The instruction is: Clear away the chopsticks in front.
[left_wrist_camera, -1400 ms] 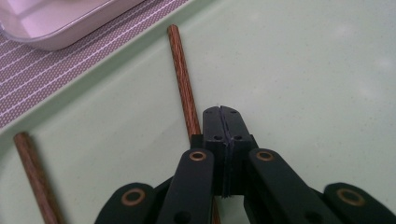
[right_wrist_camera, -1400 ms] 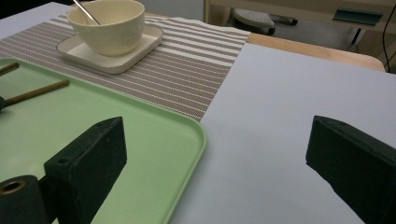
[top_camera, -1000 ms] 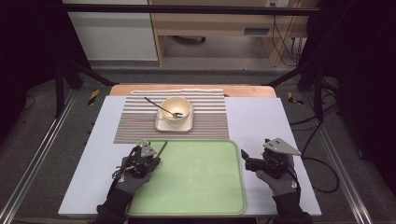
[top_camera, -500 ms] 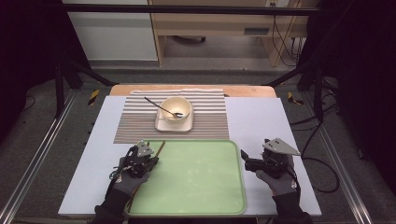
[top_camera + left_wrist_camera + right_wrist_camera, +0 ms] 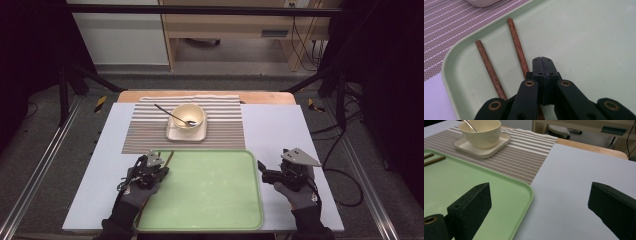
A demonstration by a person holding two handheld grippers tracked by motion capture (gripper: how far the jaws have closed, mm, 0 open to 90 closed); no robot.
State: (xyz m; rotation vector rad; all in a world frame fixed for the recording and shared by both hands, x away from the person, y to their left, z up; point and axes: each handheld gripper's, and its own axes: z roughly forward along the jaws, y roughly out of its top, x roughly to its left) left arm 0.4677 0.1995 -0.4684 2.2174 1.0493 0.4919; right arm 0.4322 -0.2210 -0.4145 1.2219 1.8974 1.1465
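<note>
where round wooden chopsticks (image 5: 517, 51) lie (smooth green tray (image 5: 586, 37))

Tray (image 5: 210, 200) is pale mint green, chopsticks (image 5: 517, 51) on it reddish-brown wood grain. Placemat (image 5: 145, 130) has brown-and-white stripes, the brown bands finely dotted white; bowl (image 5: 189, 116) and square saucer (image 5: 172, 134) are cream, spoon (image 5: 170, 114) silver metal. Table sheet (image 5: 280, 125) is light lavender-grey over a tan wood edge; both grippers' jaws are matte black with brass-coloured rivets, gloves grey.
</note>
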